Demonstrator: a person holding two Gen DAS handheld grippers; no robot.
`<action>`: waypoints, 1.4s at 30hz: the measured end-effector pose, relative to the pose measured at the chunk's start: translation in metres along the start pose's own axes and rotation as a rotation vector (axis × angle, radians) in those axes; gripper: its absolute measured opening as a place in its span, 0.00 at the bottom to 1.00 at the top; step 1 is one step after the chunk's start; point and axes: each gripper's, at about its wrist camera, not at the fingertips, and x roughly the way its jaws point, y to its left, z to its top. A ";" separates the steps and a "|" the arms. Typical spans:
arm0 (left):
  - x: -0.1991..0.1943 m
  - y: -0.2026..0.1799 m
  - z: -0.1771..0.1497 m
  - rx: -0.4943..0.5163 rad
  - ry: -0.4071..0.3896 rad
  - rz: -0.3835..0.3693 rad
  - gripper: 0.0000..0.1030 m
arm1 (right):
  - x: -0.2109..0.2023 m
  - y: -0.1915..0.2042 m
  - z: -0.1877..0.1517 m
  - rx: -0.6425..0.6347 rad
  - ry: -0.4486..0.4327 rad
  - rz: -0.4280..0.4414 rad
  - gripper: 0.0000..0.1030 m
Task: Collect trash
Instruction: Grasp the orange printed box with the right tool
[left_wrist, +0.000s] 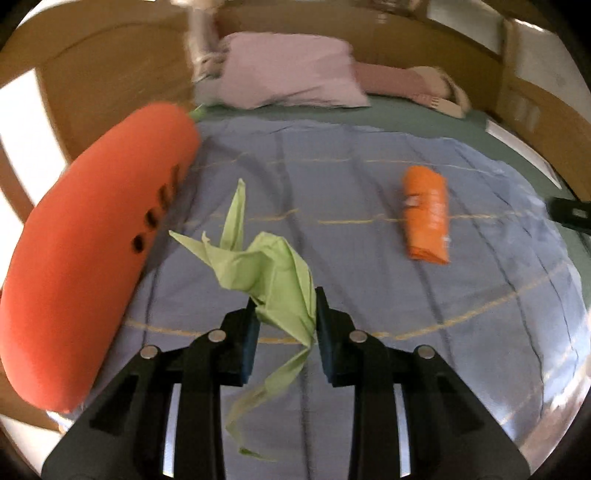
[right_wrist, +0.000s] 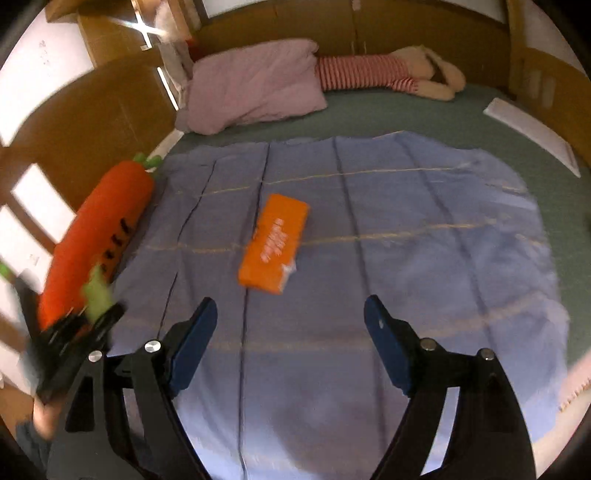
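My left gripper (left_wrist: 284, 299) is shut on a crumpled green paper (left_wrist: 273, 273) and holds it above the blue blanket (left_wrist: 332, 184). The paper also shows blurred at the left of the right wrist view (right_wrist: 96, 293), with the left gripper (right_wrist: 79, 332) beneath it. An orange packet (left_wrist: 426, 216) lies on the blanket to the right; in the right wrist view the orange packet (right_wrist: 273, 243) lies ahead and a little left of my right gripper (right_wrist: 290, 308), which is open and empty above the blanket (right_wrist: 369, 258).
A large carrot plush (left_wrist: 92, 240) lies along the bed's left side, also seen in the right wrist view (right_wrist: 99, 229). A pink pillow (right_wrist: 255, 85) and a striped bunny toy (right_wrist: 388, 72) lie at the head. Wooden bed rails (right_wrist: 92, 110) surround the bed.
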 end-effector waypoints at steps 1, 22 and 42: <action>0.005 0.005 0.002 -0.011 0.010 -0.006 0.28 | 0.011 0.006 0.004 0.007 0.011 -0.004 0.78; 0.001 0.027 -0.003 -0.084 0.028 -0.013 0.28 | 0.142 0.060 0.003 -0.023 0.214 -0.037 0.29; -0.007 0.014 -0.009 -0.018 -0.012 0.037 0.28 | 0.059 0.074 -0.057 -0.204 0.258 0.058 0.28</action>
